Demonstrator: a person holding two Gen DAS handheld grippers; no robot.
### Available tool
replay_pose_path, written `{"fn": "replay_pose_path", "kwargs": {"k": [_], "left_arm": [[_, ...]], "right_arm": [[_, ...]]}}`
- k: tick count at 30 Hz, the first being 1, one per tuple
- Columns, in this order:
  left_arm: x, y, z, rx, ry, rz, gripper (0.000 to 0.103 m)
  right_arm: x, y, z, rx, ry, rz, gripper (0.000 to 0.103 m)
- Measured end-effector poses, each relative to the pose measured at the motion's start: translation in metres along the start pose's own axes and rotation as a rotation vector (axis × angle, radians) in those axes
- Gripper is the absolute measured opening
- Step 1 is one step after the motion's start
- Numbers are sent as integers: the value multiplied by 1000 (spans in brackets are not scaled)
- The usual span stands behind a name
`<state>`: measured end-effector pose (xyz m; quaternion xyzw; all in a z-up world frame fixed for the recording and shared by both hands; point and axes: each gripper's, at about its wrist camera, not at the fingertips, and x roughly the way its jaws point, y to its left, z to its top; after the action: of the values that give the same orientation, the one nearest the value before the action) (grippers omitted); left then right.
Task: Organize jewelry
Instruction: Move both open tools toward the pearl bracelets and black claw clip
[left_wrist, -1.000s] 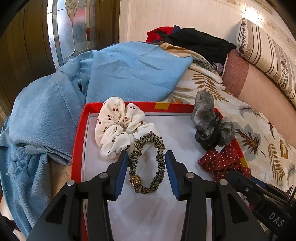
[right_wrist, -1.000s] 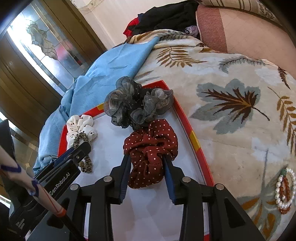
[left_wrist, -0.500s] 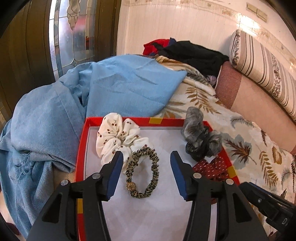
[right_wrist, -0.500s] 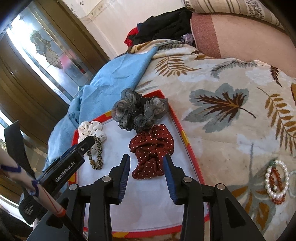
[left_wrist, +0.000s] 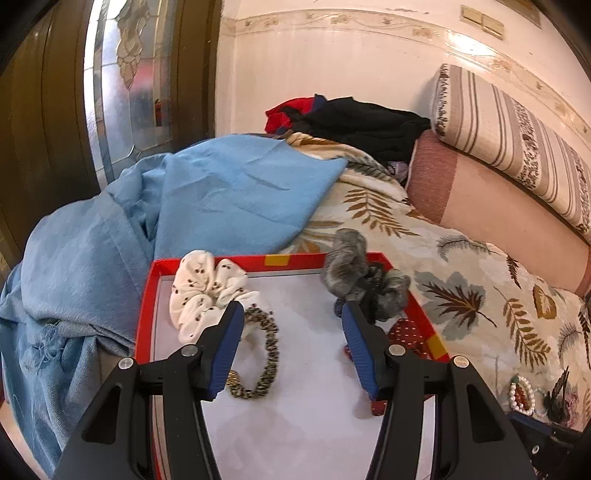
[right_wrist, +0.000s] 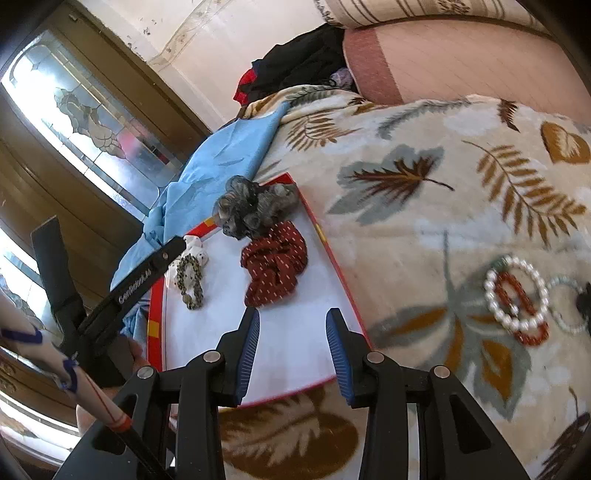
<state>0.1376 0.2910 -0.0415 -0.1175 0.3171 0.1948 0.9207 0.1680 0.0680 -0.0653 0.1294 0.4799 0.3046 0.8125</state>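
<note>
Resting on a leaf-patterned bedspread (right_wrist: 424, 206), a shallow red-rimmed tray with a white floor (left_wrist: 146, 295) is seen to hold four hair ties. A cream scrunchie with dark dots (left_wrist: 201, 291) lies at the far left corner, touching a slim leopard-print elastic with a gold bead (left_wrist: 267, 343) just beside it. A grey sheer scrunchie (right_wrist: 251, 210) sits at the far right corner, partly over the rim, and a dark red scrunchie with white dots (right_wrist: 275, 264) lies next to it. The left gripper (left_wrist: 291, 339) is held above the tray; its jaws have just been opening and stand well apart, with nothing pressed between the blue pads, the leopard elastic lying below near the left pad. The right gripper (right_wrist: 293, 345) is held over the tray's near edge, jaws moderately parted and empty. Well apart from the tray, a white pearl bracelet (right_wrist: 517, 291) and a red beaded bracelet (right_wrist: 515, 295) lie overlapped on the bedspread; a pale third ring beside them is too blurred to be identified with certainty.
</note>
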Motion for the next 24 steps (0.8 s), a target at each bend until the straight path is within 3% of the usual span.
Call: {"fn": "replay_pose_path", "kwargs": {"k": [14, 24], "left_arm": [[-20, -47, -6, 111, -67, -35, 56], [-42, -83, -26, 168, -74, -127, 57]], "right_arm": [[-52, -47, -22, 56, -49, -58, 42], [-135, -120, -43, 179, -168, -138, 43]]}}
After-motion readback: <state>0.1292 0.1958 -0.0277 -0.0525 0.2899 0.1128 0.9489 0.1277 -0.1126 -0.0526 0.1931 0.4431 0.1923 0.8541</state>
